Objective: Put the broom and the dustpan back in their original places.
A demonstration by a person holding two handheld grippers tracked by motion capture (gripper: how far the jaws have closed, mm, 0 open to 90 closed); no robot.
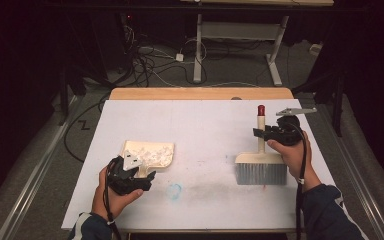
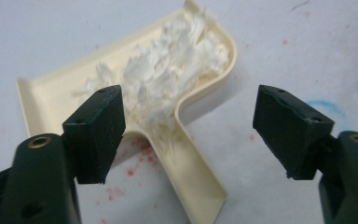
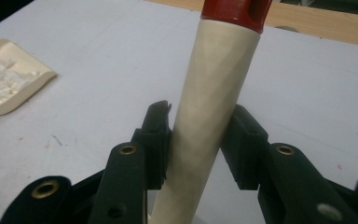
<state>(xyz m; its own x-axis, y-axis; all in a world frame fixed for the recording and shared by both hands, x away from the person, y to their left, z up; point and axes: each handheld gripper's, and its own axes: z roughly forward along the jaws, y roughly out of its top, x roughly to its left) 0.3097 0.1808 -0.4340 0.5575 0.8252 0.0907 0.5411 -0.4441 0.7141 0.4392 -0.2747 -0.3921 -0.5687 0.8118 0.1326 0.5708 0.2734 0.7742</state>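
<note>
Left hand-held gripper (image 1: 147, 176) sits at the near left of the worktop (image 1: 210, 120), jaws spread wide, nothing gripped. I see the cream dustpan (image 2: 56, 95) handle lying between the pads, untouched. Pan holds white shreds (image 2: 168, 70). Right hand-held gripper (image 1: 259, 132) on the right, clamped on the brush (image 1: 261, 167) handle, red cap toward the far edge, grey bristles down on the worktop, well apart from the dustpan.
</note>
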